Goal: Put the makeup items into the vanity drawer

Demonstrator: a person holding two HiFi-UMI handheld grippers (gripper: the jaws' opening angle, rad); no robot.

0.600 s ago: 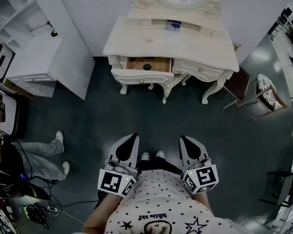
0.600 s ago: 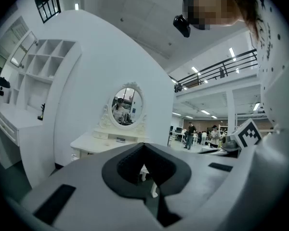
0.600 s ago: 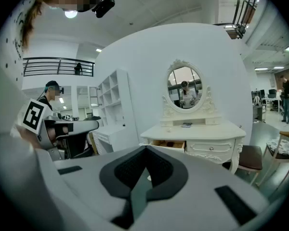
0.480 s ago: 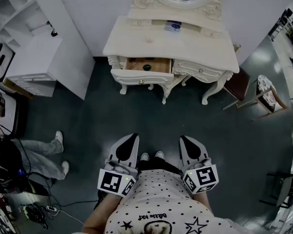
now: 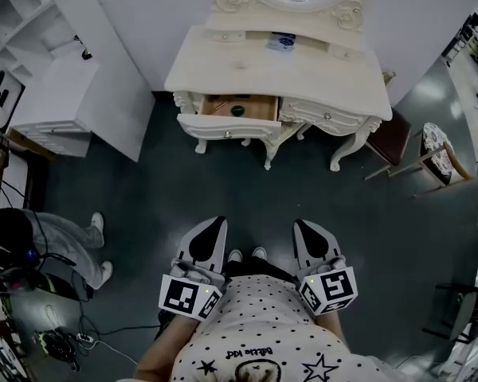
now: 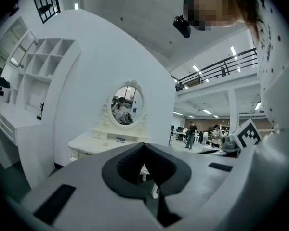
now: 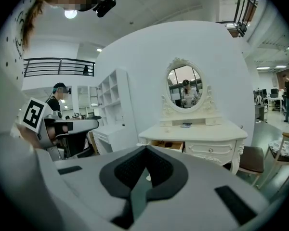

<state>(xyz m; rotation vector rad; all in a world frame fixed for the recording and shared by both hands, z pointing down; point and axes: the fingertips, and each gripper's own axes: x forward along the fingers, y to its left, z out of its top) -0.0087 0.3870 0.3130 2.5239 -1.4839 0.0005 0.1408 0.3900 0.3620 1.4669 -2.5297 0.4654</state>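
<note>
A cream vanity table (image 5: 303, 70) with an oval mirror (image 7: 184, 87) stands against the white wall. Its left drawer (image 5: 223, 122) is pulled open, and a dark round item (image 5: 237, 110) and a thin stick lie inside. A small blue-and-white item (image 5: 282, 41) rests on the back shelf. Both grippers are held close to my body, far from the vanity. My left gripper (image 5: 213, 224) is shut and holds nothing. My right gripper (image 5: 303, 226) is also shut and empty.
A white shelving unit and low cabinet (image 5: 60, 94) stand left of the vanity. A brown stool (image 5: 390, 138) and a chair with a patterned seat (image 5: 435, 150) are to its right. A person (image 5: 32, 245) sits at the left, with cables (image 5: 60, 344) on the dark floor.
The view has shifted slightly. The seated person at the left has drawn the legs in. Both grippers stay where they were, shut.
</note>
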